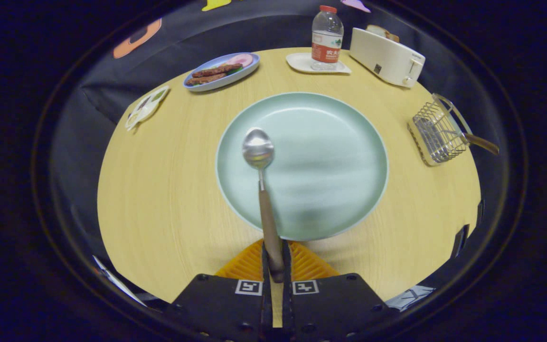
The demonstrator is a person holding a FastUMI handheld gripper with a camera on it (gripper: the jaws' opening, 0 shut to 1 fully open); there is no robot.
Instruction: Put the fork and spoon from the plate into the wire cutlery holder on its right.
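Brown-handled steel spoon (264,190): nearest item, its handle end clamped between the jaws of the gripper (277,273), which are clenched on it from both sides. The shaft runs straight ahead along the fingers, and the bowl hangs over the left half of the plate, apparently lifted clear so it can be carried off sideways.

Round pale green plate (330,142): just ahead of the jaws, at the middle of the round light-wood desk (159,190). Nothing lies on its surface, so judged from this the spoon is the last piece to go.

Wire cutlery holder (437,130): to the right of the plate, near the desk's edge and well apart from the spoon. A second brown-handled utensil (473,137), probably the fork, already leans out of it, handle pointing right. The holder is the target; the spoon needs to swing right and tip in.

Flat patterned packet (145,107): far left edge of the desk.

Blue oval dish of sausages and ham (221,71): beyond the plate, to the left.

Clear plastic water bottle with red cap (326,40): at the back, standing on a small white tray (302,64).

White toaster (387,57): back right, bread in its slot.
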